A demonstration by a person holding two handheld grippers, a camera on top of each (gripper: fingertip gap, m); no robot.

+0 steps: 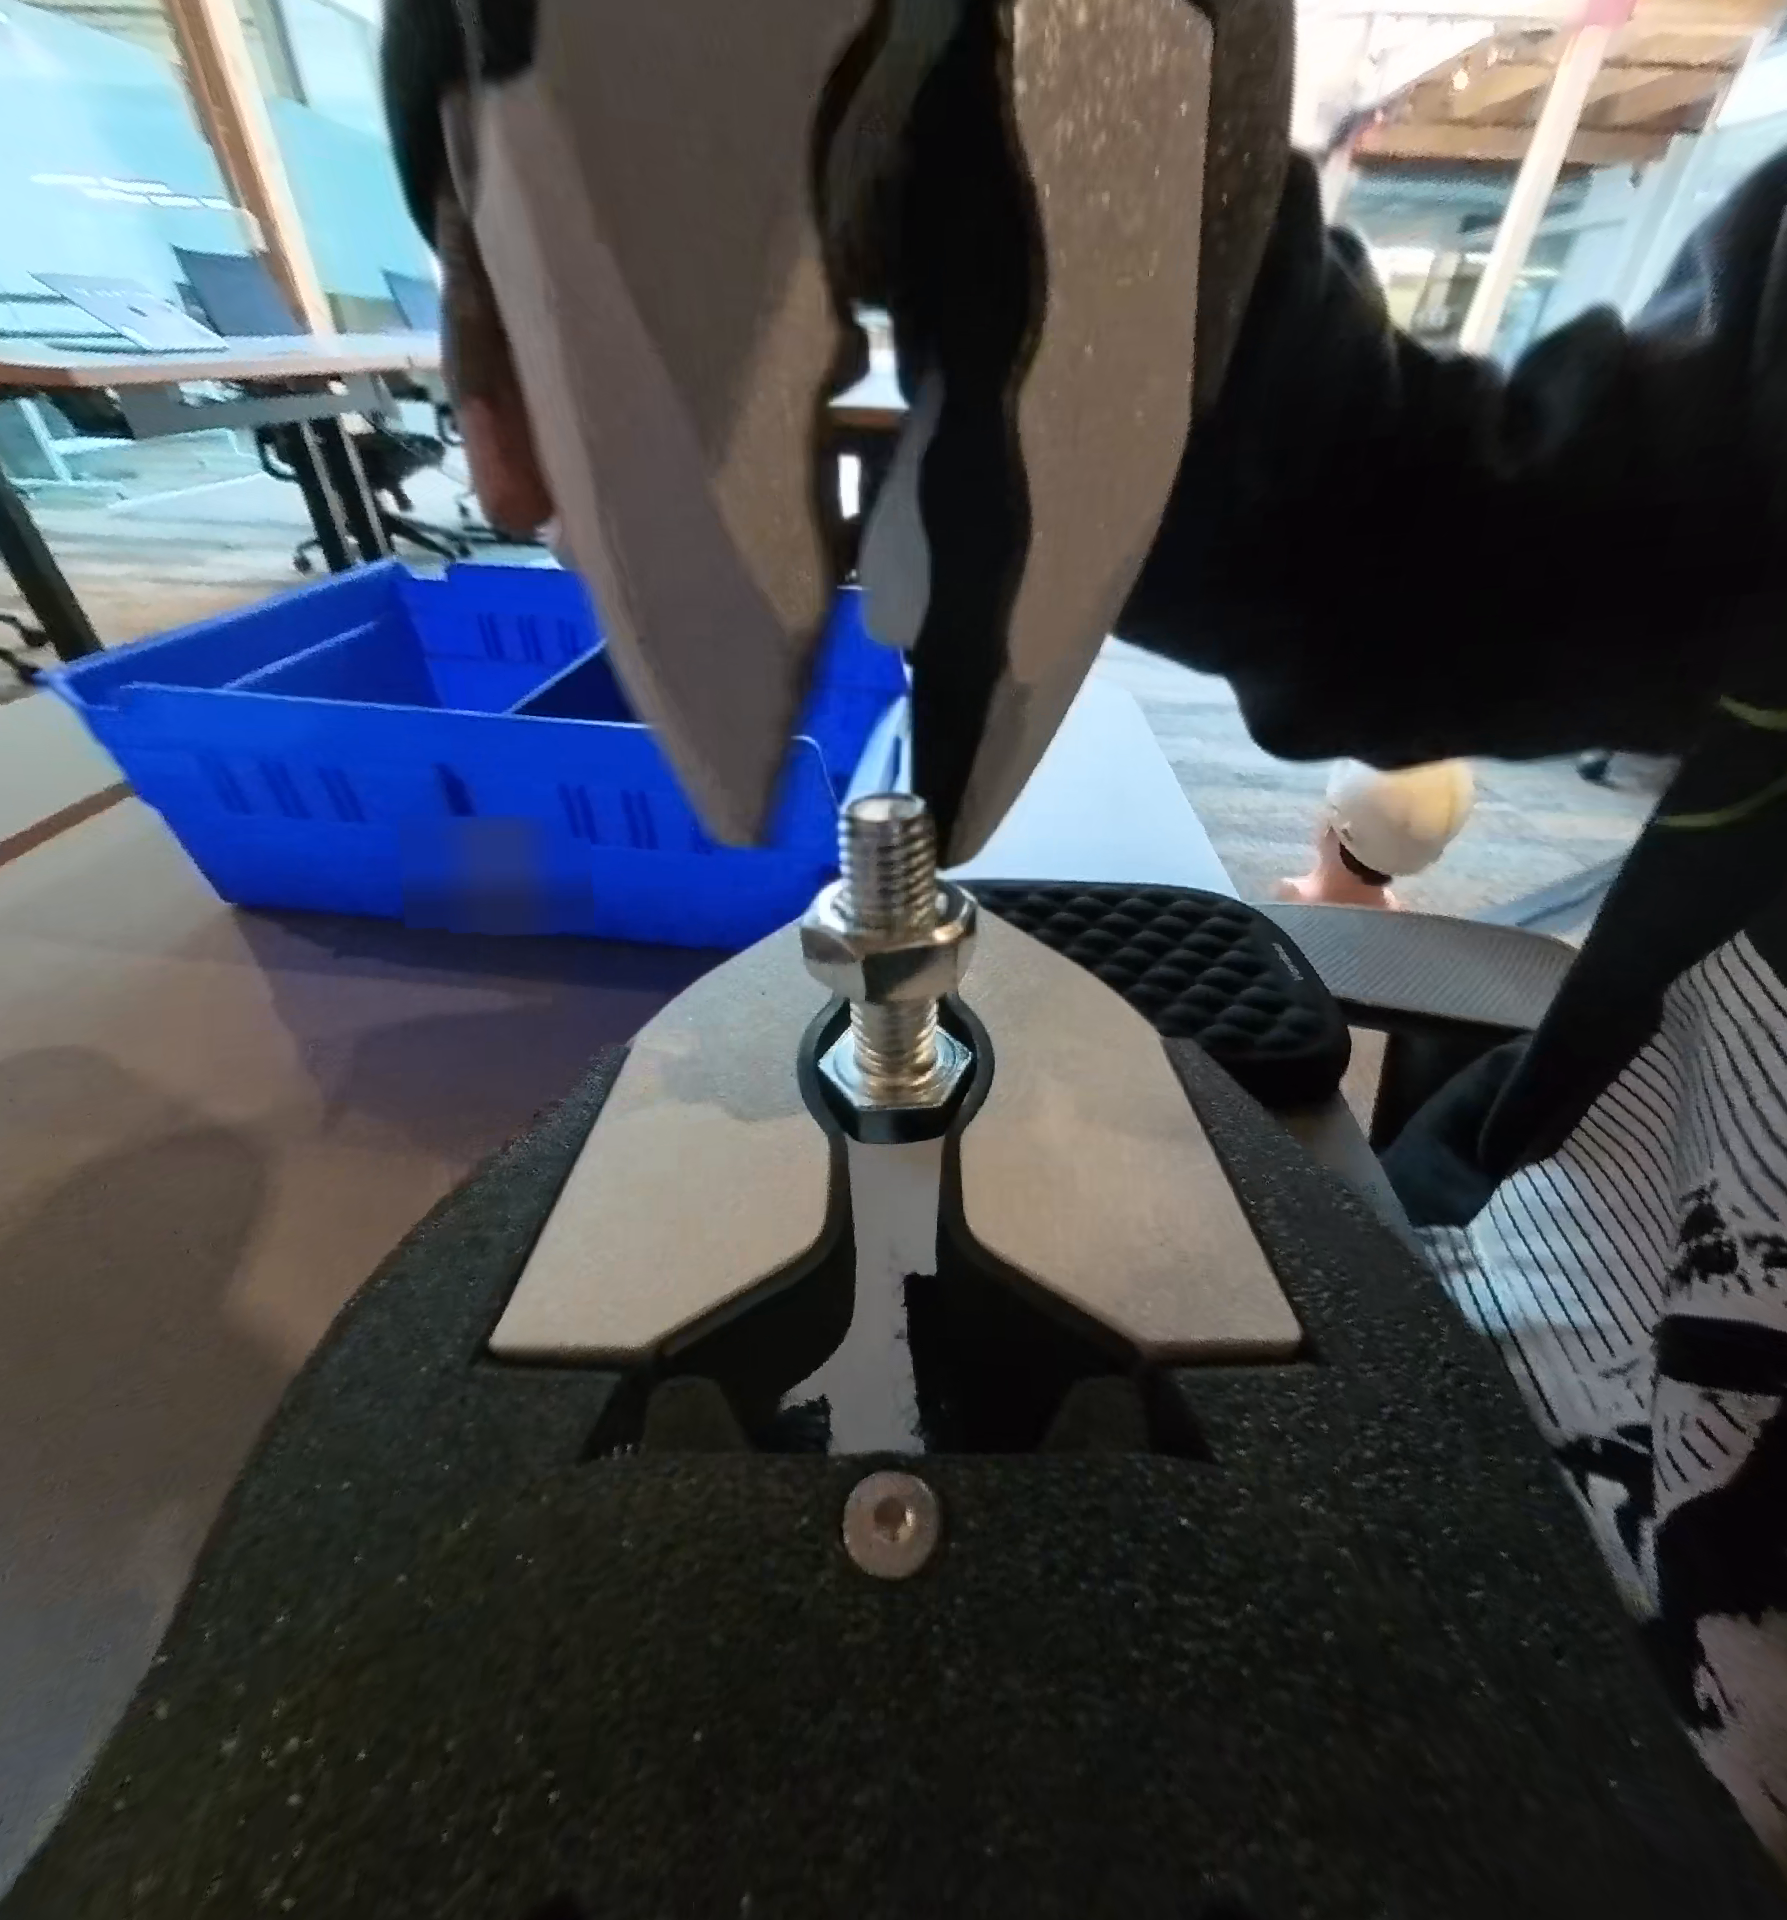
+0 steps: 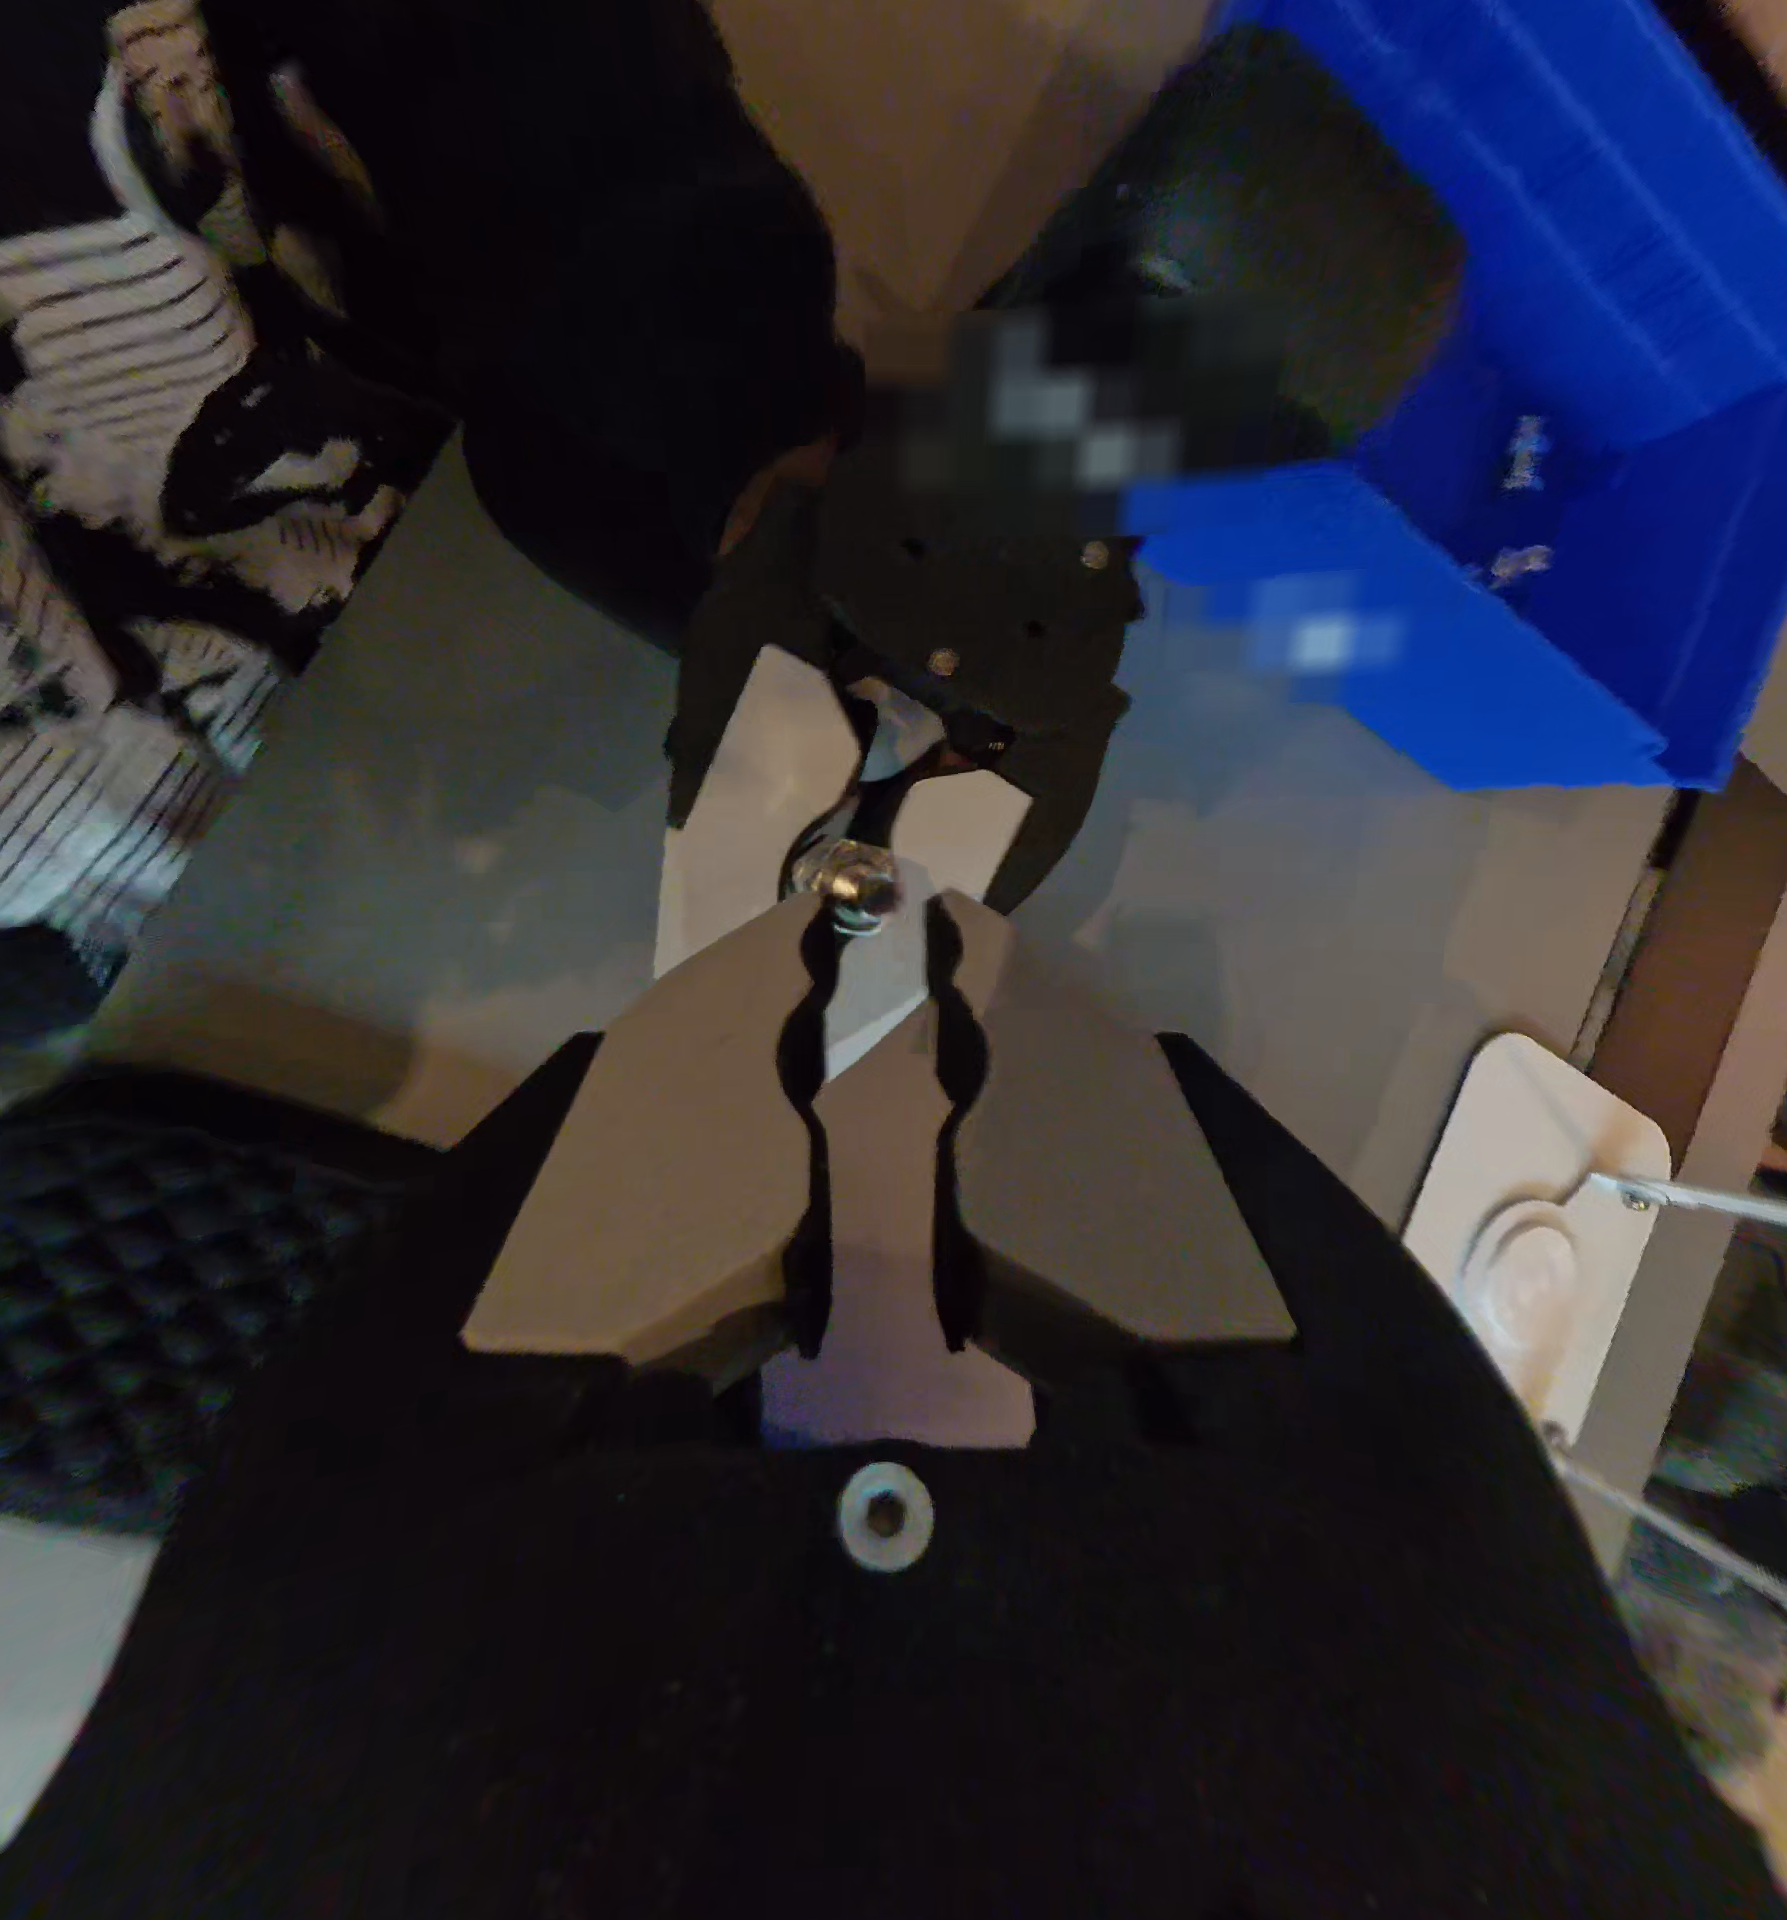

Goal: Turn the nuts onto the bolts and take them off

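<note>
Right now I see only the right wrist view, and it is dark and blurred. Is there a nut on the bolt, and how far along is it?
Observer: Yes. The left wrist view shows one nut about halfway up the thread of the bolt, with bare thread above it.
Operator: Are my right tongs around that nut?
Observer: No. The right tongs are open, and their tips flank the bolt's top end, above the nut.
Operator: What holds the bolt?
Observer: The left tongs are shut on its hex head, and the bolt stands straight up from them.
</note>
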